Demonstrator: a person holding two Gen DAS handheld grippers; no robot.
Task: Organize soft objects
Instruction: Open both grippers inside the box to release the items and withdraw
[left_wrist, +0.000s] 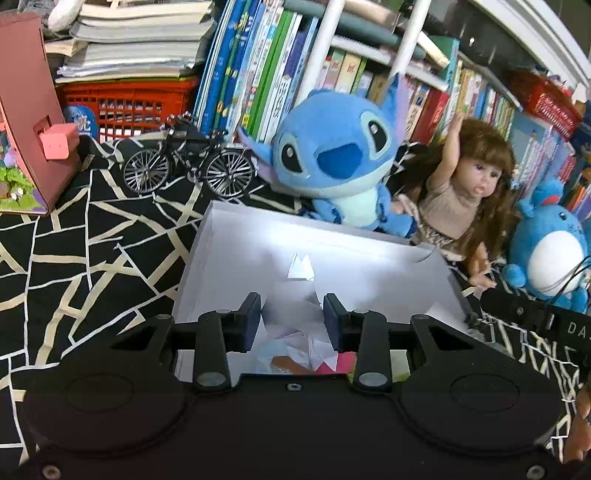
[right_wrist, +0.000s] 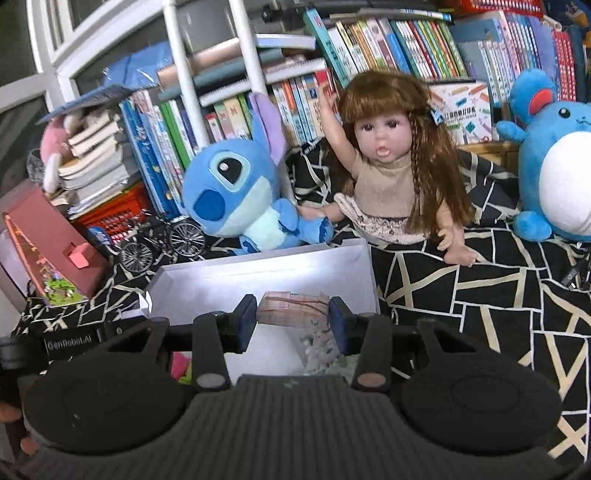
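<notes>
- Two grippers hung over a black cloth (right_wrist: 461, 295) with pale crackle lines, which covered the whole surface and was the largest thing in sight.
- Rows of upright books (right_wrist: 388, 48) lined the shelves behind everything, with a red crate (left_wrist: 125, 103) under a stack of them.
- A white box (left_wrist: 236, 236) sat open in the middle of the cloth, in front of the toys, with folded paper shapes and bright scraps lying inside it.
- A round blue plush (right_wrist: 557, 173) with a white belly stood at the far side, well apart from the box.
- A long-haired doll (right_wrist: 388, 166) in a beige top sat just behind the box's back corner, one arm raised.
- A blue big-eared plush (left_wrist: 332, 155) sat beside the doll, touching the box's back wall.
- A pink cardboard house (left_wrist: 26, 122) stood at the cloth's other edge.
- A small metal bicycle (left_wrist: 188, 162) stood between the house and the big-eared plush.
- The right gripper (right_wrist: 293, 319) was clamped on a patterned bundle (right_wrist: 291, 308), held above the box.
- The left gripper (left_wrist: 291, 321) had its jaws part-way apart over the box; white crumpled paper (left_wrist: 295, 314) showed between them, but I could not tell whether the pads pressed on it.
</notes>
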